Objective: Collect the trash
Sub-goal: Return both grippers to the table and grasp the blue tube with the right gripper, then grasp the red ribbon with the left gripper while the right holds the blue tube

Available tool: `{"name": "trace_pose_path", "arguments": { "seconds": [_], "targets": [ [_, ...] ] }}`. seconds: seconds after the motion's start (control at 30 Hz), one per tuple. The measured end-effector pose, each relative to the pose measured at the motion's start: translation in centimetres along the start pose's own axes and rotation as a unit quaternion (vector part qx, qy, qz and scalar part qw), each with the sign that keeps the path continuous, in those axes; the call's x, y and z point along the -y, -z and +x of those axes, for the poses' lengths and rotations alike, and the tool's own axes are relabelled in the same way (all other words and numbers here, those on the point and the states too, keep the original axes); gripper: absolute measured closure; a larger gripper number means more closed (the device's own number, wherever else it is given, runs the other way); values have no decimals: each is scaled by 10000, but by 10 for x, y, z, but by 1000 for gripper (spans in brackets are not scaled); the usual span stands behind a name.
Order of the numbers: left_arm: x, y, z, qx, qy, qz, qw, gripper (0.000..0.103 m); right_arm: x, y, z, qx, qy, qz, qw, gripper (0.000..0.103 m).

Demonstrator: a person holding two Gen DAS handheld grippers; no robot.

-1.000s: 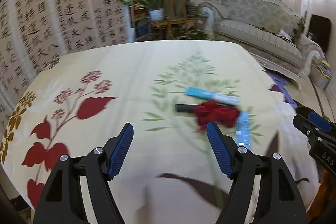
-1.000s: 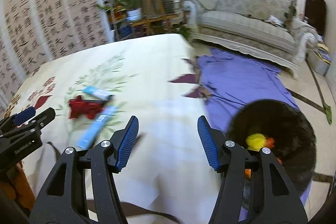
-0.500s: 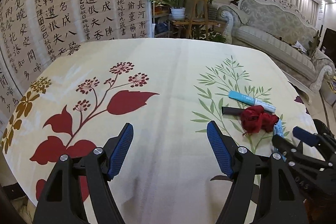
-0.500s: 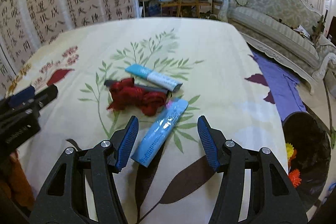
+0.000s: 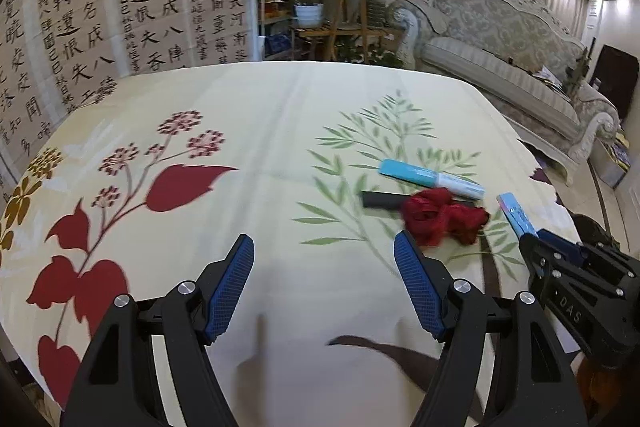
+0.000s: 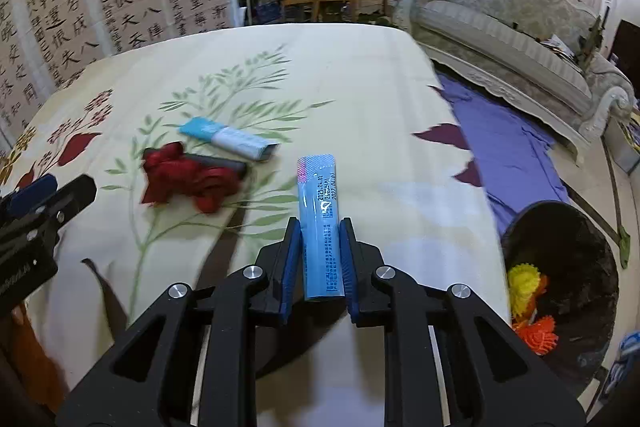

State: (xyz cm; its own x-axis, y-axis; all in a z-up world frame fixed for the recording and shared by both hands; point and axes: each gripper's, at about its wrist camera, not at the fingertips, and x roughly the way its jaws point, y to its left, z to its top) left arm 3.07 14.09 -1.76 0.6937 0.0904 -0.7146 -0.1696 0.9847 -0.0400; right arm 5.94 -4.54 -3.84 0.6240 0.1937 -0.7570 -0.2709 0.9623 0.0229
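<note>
The right hand-held gripper (image 6: 320, 251) is clamping a blue sachet (image 6: 320, 223) between its blue pads (image 6: 292, 255), jaws nearly closed on it; the sachet is sticking forward out of the jaws, its far end over the worktop (image 6: 360, 87), which is wearing a cream cloth printed with green sprigs and red leaves; whether the far end is touching the cloth I cannot tell. The left hand-held gripper (image 5: 324, 259) is hanging wide open over the cloth with nothing between its fingers (image 5: 236, 275); its right finger is pointing toward the remaining litter. That litter is lying together near the worktop's right side: a crumpled red wrapper (image 5: 442, 215), a dark stick (image 5: 380, 199) partly tucked under it, and a blue-and-white tube (image 5: 430, 179) just beyond, close beside the stick. On the floor to the right a black bin (image 6: 560, 267) is standing beside the worktop, on the edge of a purple sheet (image 6: 512, 147); yellow and orange bits (image 6: 532, 311) are lying inside it. A pale sofa (image 6: 512, 27) is sitting beyond.
</note>
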Motion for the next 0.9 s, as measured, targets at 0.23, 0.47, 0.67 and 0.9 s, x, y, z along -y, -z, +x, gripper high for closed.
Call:
{"name": "trace_pose_path", "arguments": {
  "seconds": [0.23,0.47,0.67,0.9],
  "targets": [
    [30,-3,8,-56,168,224,9996,30,20,0,1,25,-10,171,9999,84],
    [49,-13,22,-172,270,355,9989,29,28,-1,2,42,-83,227,9997,83],
    [56,-17,31,-239,261,432,9984,29,34,-4,4,32,-130,287,9995,84],
    [61,-15,32,-238,426,541,9973,40,34,-5,4,35,-126,279,9995,83]
  ]
}}
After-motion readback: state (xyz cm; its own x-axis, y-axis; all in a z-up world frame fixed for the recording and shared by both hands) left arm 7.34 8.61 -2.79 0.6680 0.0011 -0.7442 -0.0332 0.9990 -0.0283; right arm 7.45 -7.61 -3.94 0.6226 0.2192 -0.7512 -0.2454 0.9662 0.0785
